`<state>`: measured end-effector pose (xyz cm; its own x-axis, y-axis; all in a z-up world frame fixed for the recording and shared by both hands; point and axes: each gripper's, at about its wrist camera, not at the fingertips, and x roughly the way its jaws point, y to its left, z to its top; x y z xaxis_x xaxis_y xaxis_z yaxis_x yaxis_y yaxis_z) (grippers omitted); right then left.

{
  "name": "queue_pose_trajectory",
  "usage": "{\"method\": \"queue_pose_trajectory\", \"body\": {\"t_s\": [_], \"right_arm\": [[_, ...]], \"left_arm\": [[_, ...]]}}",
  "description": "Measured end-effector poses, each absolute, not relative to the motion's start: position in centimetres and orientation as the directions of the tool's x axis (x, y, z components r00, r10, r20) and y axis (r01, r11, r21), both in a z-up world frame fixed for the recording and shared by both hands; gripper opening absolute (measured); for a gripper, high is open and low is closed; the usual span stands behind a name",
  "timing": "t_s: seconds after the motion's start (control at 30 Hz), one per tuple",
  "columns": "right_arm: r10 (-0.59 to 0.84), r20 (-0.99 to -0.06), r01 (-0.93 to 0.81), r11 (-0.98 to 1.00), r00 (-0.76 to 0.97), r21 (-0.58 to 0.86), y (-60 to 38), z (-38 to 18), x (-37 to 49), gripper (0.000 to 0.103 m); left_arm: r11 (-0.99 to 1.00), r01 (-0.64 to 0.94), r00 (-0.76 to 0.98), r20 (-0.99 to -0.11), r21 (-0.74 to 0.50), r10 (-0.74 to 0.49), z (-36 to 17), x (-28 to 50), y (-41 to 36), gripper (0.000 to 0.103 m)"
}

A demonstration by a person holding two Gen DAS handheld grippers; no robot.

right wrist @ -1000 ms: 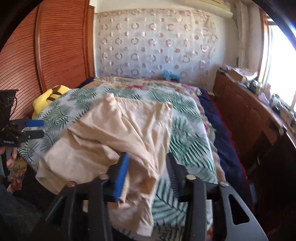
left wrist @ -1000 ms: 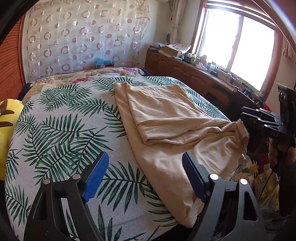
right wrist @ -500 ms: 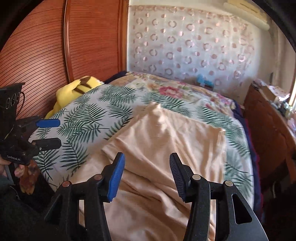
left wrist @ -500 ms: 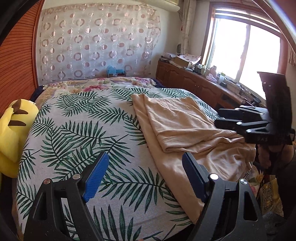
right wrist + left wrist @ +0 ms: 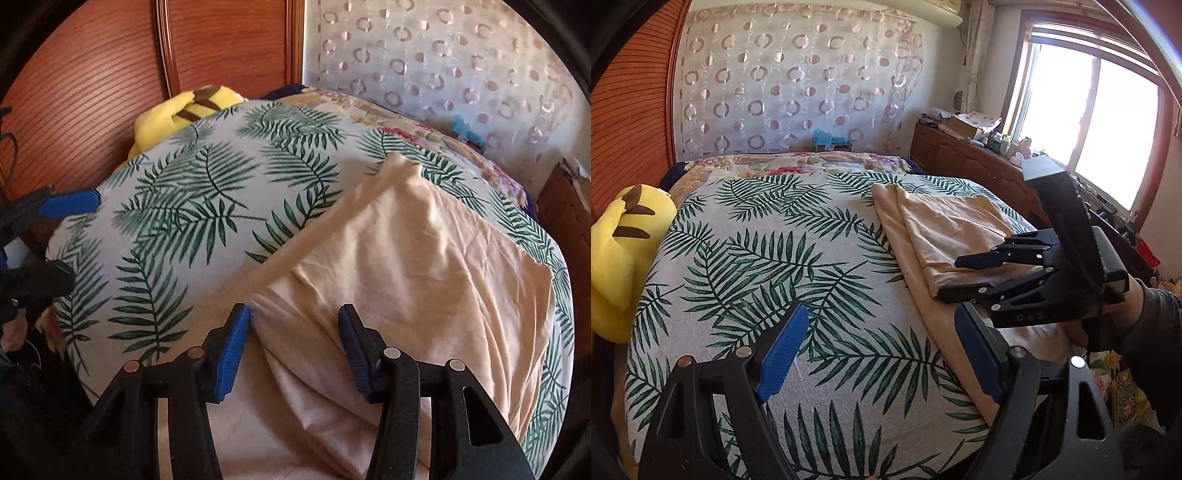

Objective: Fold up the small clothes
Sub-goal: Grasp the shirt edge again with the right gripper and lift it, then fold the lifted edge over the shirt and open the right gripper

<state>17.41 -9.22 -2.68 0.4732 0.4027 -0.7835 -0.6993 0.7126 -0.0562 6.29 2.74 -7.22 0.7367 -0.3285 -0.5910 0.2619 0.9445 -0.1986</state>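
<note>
The peach cloth [image 5: 406, 258] on the bed [image 5: 192, 206] looks soft and floppy, so the spread, empty right hand-held gripper [image 5: 293, 347] should pinch its near folded corner.

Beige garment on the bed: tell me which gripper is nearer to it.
Right. The right gripper hovers directly over the beige garment, its open jaws spanning the folded corner. The left gripper hangs over the leaf-print bedspread beside it.

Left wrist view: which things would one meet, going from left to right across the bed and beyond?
Yellow plush toy → palm-leaf bedspread → beige garment → right hand-held gripper → person's hand holding it.
</note>
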Motion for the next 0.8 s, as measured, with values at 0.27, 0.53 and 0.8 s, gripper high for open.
{"method": "queue_pose_trajectory", "body": {"t_s": [0.27, 0.53, 0.8], "right_arm": [[0.458, -0.728, -0.675, 0.738, 0.509, -0.008, -11.6, -0.2, 17.5, 0.008], [0.323, -0.634, -0.505, 0.854, 0.703, -0.125, -17.5, 5.7, 22.0, 0.007], [0.06, -0.656, -0.247, 0.949, 0.752, -0.196, -21.5, 4.4, 30.3, 0.007]], "left_arm": [[0.943, 0.266, 0.729, -0.598, -0.202, -0.334, -7.6, 6.2, 2.7, 0.082], [0.938, 0.284, 0.716, -0.607, -0.199, -0.346, -8.1, 6.3, 1.6, 0.082], [0.941, 0.276, 0.711, -0.617, -0.196, -0.337, -8.3, 6.4, 1.8, 0.082]]}}
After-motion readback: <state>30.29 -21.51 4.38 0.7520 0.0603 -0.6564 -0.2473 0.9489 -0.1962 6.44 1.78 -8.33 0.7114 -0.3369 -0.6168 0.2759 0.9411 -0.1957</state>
